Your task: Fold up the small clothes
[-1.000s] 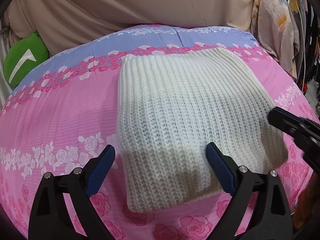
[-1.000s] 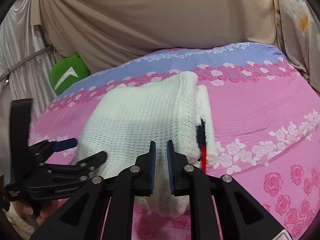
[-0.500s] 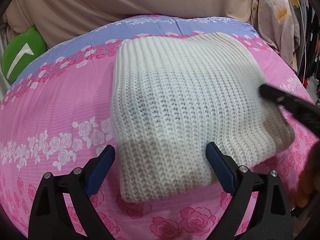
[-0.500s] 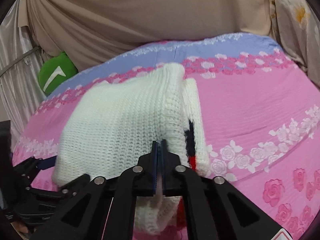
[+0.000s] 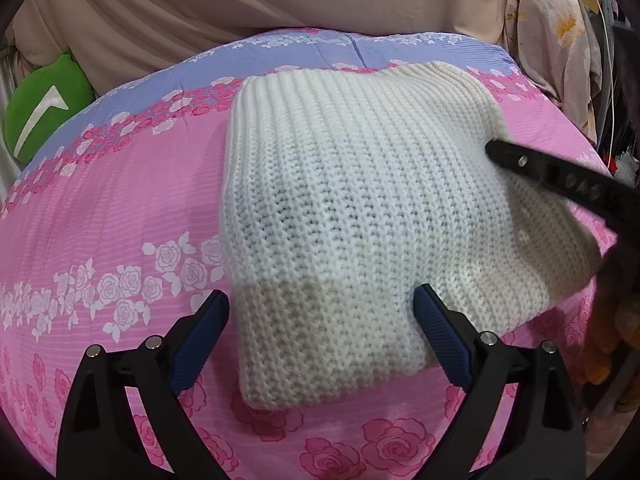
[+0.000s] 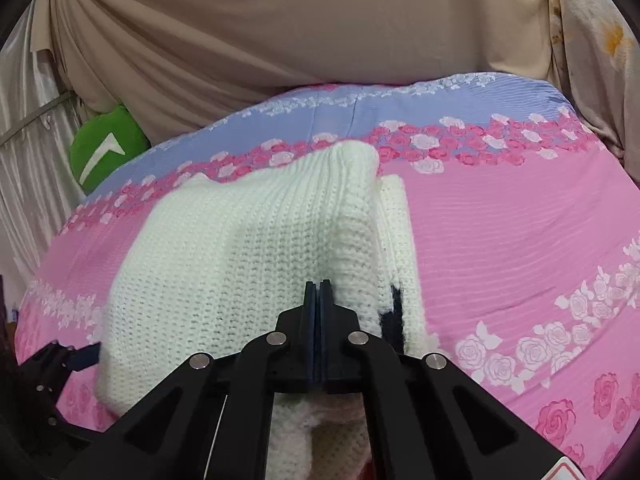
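A folded white knit sweater (image 5: pixel 344 208) lies on the pink floral bedspread (image 5: pixel 112 200). My left gripper (image 5: pixel 320 320) is open, its blue pads on either side of the sweater's near left corner, just above it. My right gripper (image 6: pixel 318 292) has its pads pressed together over the sweater (image 6: pixel 240 264); whether knit is pinched between them I cannot tell. It reaches in from the right in the left wrist view (image 5: pixel 560 180). A dark navy patch (image 6: pixel 394 312) shows at the sweater's right edge, beside a lower white layer.
A green cushion (image 5: pixel 40 116) sits at the bed's far left, also in the right wrist view (image 6: pixel 104 148). Beige drapes (image 6: pixel 280 32) hang behind the bed. Floral fabric (image 5: pixel 552 28) and clutter stand at the right. The left gripper shows low left (image 6: pixel 60 364).
My right gripper's jaws went from slightly apart to pressed together and pushed forward over the sweater. My left gripper moved closer to the sweater's near corner and stayed open.
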`<state>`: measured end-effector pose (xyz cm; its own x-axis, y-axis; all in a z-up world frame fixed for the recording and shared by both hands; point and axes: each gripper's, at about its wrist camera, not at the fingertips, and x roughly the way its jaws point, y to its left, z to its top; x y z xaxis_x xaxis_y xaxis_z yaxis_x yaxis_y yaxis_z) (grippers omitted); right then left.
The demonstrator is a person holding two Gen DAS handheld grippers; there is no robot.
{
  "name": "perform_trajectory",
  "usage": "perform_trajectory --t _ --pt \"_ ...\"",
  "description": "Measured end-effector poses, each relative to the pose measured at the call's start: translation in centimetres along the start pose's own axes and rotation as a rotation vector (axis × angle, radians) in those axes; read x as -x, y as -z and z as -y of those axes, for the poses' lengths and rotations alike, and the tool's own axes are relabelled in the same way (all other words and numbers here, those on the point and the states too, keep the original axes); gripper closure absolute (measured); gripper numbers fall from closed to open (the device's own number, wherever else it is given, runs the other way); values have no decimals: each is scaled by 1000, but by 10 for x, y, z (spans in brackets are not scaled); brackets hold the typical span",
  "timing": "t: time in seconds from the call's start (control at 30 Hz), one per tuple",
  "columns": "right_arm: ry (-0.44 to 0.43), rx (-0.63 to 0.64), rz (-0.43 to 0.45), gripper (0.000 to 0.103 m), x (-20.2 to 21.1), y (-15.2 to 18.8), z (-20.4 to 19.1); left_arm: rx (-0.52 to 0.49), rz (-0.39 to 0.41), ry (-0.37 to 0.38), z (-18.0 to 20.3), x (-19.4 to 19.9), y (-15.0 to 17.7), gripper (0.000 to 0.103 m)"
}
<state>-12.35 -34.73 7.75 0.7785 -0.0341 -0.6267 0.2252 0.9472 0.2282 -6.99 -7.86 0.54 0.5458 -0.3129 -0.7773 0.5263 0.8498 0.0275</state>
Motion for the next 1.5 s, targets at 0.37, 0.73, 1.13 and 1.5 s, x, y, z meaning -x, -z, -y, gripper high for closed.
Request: perform_trajectory --t 0.37,0.73,1.13,1.5 --pt "31 21 -17 103 0 18 0 16 -4 19 -2 -2 -1 11" --pt "-92 -169 -34 24 31 19 36 272 45 282 -82 8 -40 7" --pt "-249 -315 -160 37 -28 22 45 275 -59 499 -59 -51 -54 18" --pt "-294 -16 186 59 66 -75 -63 113 273 457 -91 72 -122 50"
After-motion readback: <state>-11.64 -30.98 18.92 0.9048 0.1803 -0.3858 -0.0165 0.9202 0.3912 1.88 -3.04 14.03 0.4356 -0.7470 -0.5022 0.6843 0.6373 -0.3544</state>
